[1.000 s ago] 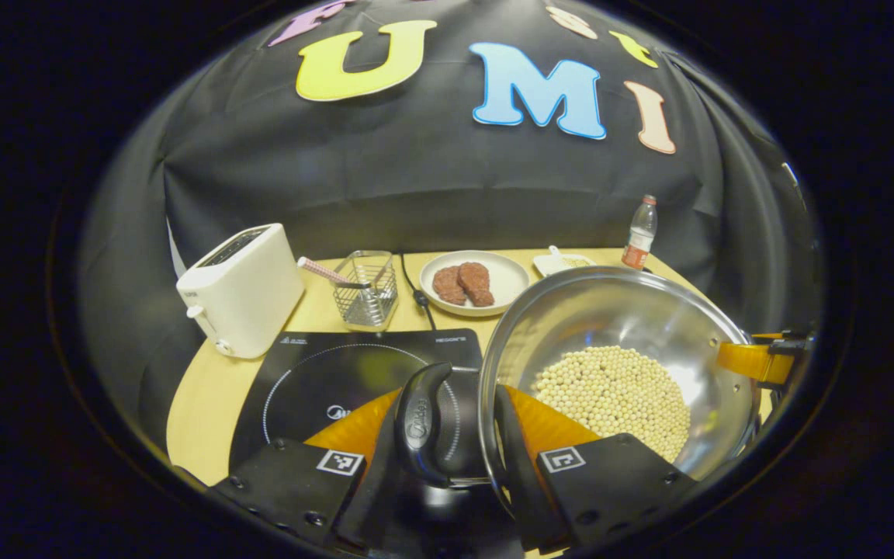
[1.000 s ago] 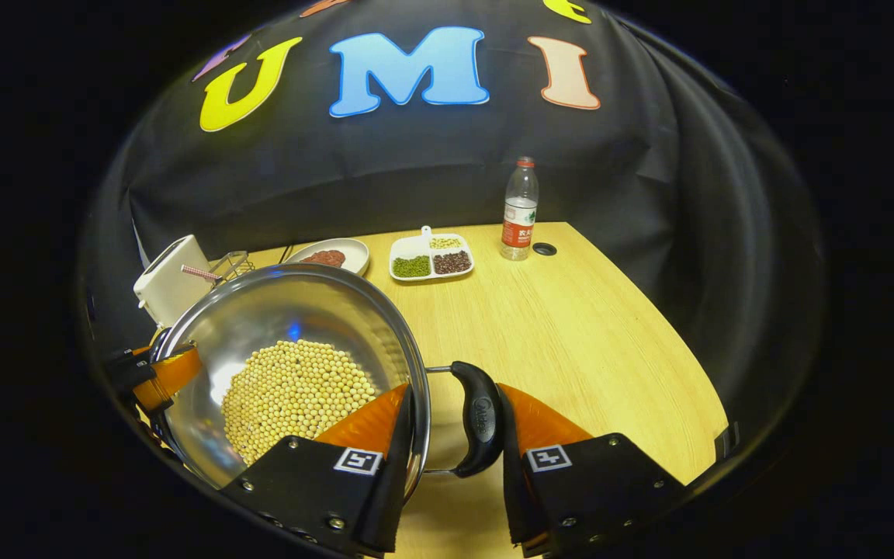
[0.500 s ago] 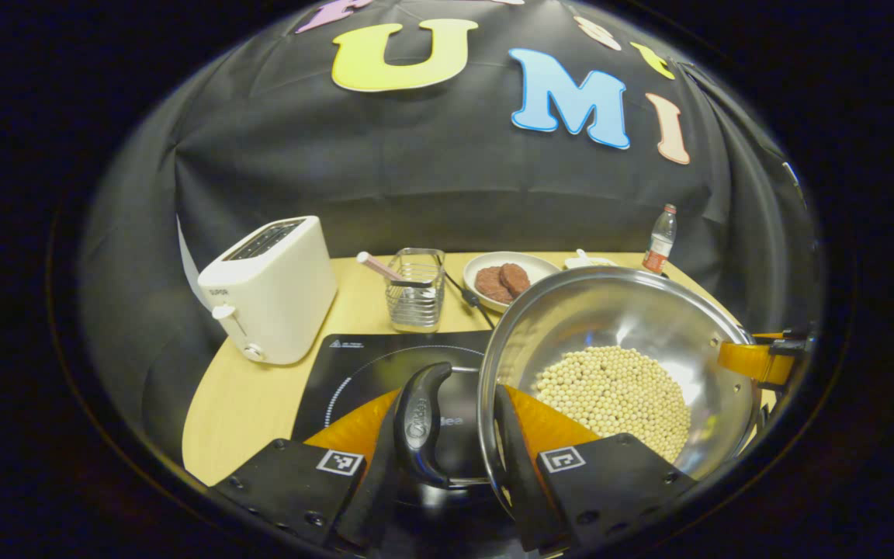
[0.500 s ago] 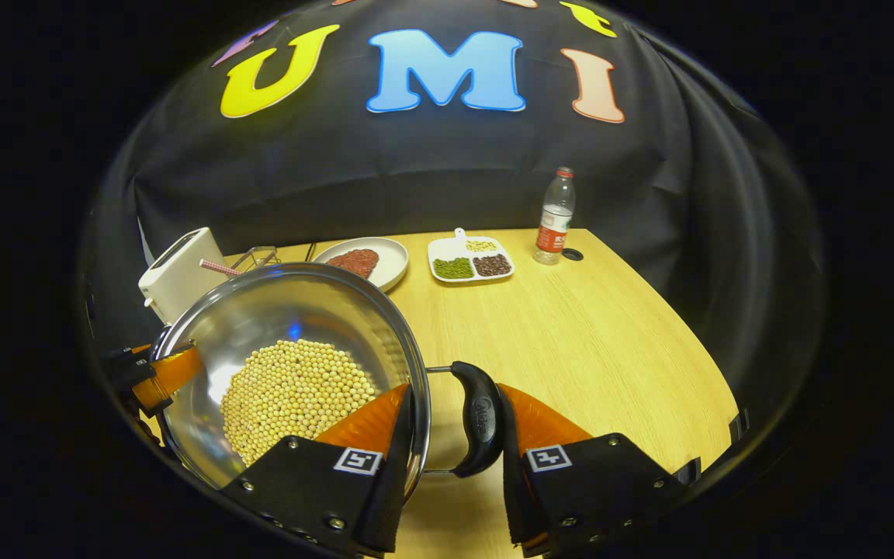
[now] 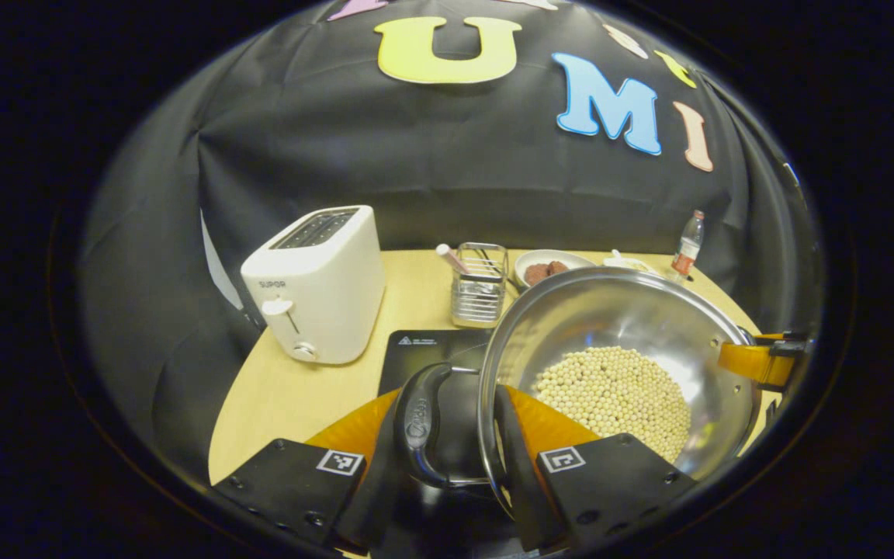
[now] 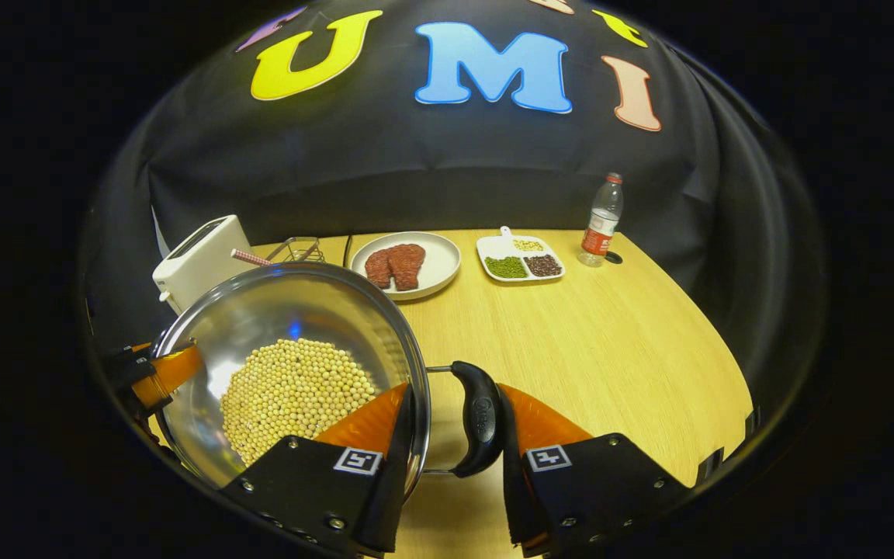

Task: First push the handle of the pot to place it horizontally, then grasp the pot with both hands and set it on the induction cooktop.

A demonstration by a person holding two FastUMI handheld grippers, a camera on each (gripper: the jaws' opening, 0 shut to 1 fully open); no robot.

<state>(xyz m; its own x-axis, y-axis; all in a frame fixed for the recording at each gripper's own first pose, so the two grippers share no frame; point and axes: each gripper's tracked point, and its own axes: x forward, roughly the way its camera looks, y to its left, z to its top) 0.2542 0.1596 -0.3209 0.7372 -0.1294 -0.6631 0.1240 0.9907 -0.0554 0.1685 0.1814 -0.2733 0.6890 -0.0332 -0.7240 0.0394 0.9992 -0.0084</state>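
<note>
I hold the steel pot (image 5: pixel 649 334) between my two grippers, one at each side handle. My left gripper (image 5: pixel 447 450) is clamped across the pot's rim and its black left handle (image 5: pixel 418 423): one finger presses the handle's outer face, the other sits inside the pot against the wall. My right gripper (image 6: pixel 453 446) grips the opposite side the same way, one finger inside the rim, the other against the black right handle (image 6: pixel 481 415). The pot carries one heap of soybeans (image 6: pixel 296 396) and hangs over the near part of the induction cooktop (image 5: pixel 424 349); whether its base touches the glass I cannot tell.

On the wooden table (image 6: pixel 594 341) I count one white toaster (image 5: pixel 315 283), one wire basket (image 5: pixel 479 286) holding one striped straw (image 5: pixel 449 258), one plate (image 6: pixel 433 268) with two meat patties (image 6: pixel 394 264), one divided dish (image 6: pixel 521 258) with three sorts of beans, and one water bottle (image 6: pixel 601 221).
</note>
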